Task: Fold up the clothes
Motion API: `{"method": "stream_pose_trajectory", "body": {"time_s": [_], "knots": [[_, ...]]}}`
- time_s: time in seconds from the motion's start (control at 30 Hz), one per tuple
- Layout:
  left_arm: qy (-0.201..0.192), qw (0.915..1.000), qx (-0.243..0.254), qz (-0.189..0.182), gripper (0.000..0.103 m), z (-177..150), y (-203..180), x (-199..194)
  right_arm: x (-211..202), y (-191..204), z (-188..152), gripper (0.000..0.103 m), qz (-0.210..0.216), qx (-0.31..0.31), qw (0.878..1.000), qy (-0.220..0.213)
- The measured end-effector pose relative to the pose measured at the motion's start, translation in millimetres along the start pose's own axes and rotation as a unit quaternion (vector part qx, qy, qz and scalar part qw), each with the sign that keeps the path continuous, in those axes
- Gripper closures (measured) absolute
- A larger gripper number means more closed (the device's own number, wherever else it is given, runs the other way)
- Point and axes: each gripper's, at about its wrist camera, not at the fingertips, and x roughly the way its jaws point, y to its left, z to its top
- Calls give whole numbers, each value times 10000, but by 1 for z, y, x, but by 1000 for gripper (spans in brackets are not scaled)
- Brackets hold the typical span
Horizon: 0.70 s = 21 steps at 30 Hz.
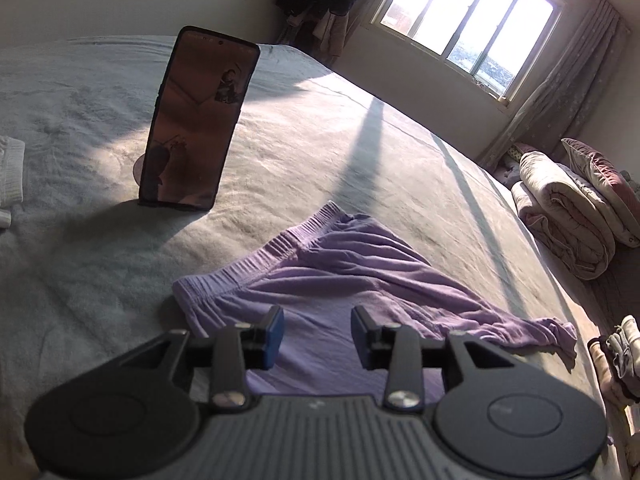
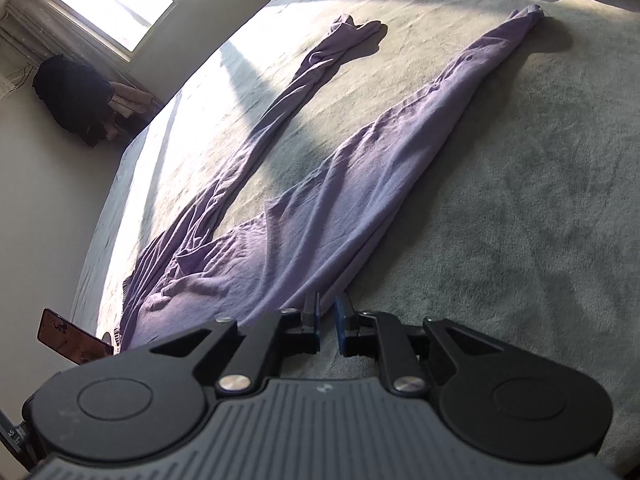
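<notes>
On the grey bed [image 2: 520, 200], wrinkled purple trousers [image 2: 320, 200], legs splayed; both claws [image 1: 317, 336] [image 2: 328, 324] parted, empty.

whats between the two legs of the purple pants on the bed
Nothing but bare grey bedspread, partly sunlit. The right wrist view shows the purple pants spread in a V with only that cover in the gap.

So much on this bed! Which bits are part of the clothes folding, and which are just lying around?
Part of the job:
- purple trousers, spread on the bed
- left gripper, open above them
- right gripper, slightly open at their edge

Just lying about:
- phone standing upright
- rolled quilts
- white cloth
- dark clothes by the window
</notes>
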Motion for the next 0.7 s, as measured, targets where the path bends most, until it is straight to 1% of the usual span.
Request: {"method": "stream_pose_trajectory", "body": {"time_s": [0.13, 0.3, 0.33, 0.4, 0.5, 0.7], "knots": [[222, 9978, 484, -384, 65, -12, -42, 12, -7, -12, 28, 88, -322, -120, 9993, -162], [464, 9924, 897, -703, 64, -28, -88, 26, -12, -47, 69, 85, -593, 222, 9975, -312], [507, 9911, 970, -754, 63, -31, -97, 29, -12, -53, 77, 83, -627, 313, 9969, -350], [586, 9885, 1111, -837, 63, -37, -113, 36, -14, -65, 94, 64, -695, 494, 9954, -445], [708, 9849, 1270, -936, 63, -46, -134, 46, -15, -79, 118, 64, -819, 632, 9924, -672], [891, 9787, 1501, -1083, 63, -63, -168, 68, -11, -106, 148, 64, -1123, 778, 9854, -1012]]}}
